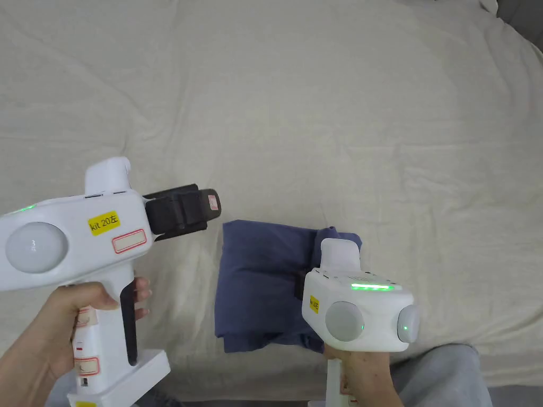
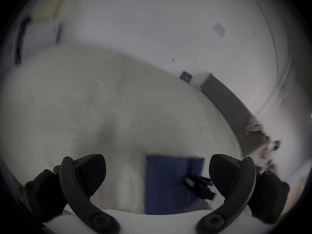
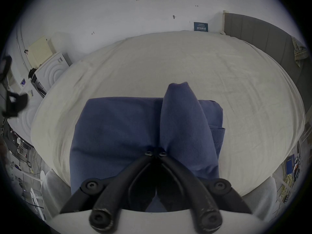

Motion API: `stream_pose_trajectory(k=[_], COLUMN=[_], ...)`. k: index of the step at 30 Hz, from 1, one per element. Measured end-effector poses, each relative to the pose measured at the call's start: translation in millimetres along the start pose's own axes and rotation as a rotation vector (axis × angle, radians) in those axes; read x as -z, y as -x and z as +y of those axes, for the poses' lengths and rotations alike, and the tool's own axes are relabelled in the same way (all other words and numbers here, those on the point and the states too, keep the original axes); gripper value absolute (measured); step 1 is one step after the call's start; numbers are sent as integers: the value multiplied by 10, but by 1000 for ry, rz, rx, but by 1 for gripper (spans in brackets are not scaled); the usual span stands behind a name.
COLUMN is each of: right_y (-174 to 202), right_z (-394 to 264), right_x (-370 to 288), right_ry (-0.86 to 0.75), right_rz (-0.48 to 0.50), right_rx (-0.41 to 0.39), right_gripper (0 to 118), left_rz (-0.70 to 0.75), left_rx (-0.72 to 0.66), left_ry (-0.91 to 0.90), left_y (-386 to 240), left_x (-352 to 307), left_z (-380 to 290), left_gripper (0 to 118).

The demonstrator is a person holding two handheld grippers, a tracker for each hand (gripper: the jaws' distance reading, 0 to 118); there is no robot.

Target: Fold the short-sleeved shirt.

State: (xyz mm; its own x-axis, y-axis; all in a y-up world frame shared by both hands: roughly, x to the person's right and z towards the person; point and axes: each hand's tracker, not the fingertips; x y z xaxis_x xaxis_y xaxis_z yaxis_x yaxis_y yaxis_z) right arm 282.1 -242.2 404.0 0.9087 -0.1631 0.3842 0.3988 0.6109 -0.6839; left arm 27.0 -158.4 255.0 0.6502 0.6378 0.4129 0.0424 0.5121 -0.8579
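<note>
Left gripper (image 2: 157, 173): sitting nearest the head camera, held up in the person's left hand (image 1: 47, 328) above the sheet and left of the shirt, touching no cloth; its jaws are standing wide apart in the left gripper view (that view is blurred).
Right gripper (image 3: 155, 153): resting low over the shirt's right half, gripped from below by the right hand (image 1: 366, 376); its jaws are pressing together, and a raised ridge of blue cloth is running away from the tips, though whether cloth is pinched between them I cannot tell.
Shirt (image 1: 260, 286): lying as a folded blue rectangle on the near part of the bed, close to the person's edge; one bunched fold is standing up along its right side.
Bed sheet (image 1: 318, 106): cream, lightly wrinkled, spreading out all around the shirt.
Headboard (image 3: 263, 33): grey, standing at the bed's far right in the right gripper view.
</note>
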Motion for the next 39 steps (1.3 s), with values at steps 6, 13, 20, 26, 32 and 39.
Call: stream_pose_trajectory(k=[6,13,20,26,32,39], right_y=[-16,-78,-198,-330,-414,-379], right_z=[0,22,242,781,1157,1164], right_x=[5,26,-70,-770,-1648,-2224], right_ry=[3,19,64,-192,-454,-572], right_rz=[7,30,108,123,108,151], right_rx=[7,35,205,221,160,153], right_gripper=[0,0,0,0,0,0], left_rz=[-259,-446,-449,-141,-17,93], left_rx=[-202,-375,-304,-133,-153,-83], left_ry=[246,260,394,456,477,496], left_y=[565,696,499,252,-8,54], left_x=[452,767,1044,1220,1150,856], left_z=[-281,-541,-441,-417,-323,47], left_gripper=[118,118,110,30,28,27])
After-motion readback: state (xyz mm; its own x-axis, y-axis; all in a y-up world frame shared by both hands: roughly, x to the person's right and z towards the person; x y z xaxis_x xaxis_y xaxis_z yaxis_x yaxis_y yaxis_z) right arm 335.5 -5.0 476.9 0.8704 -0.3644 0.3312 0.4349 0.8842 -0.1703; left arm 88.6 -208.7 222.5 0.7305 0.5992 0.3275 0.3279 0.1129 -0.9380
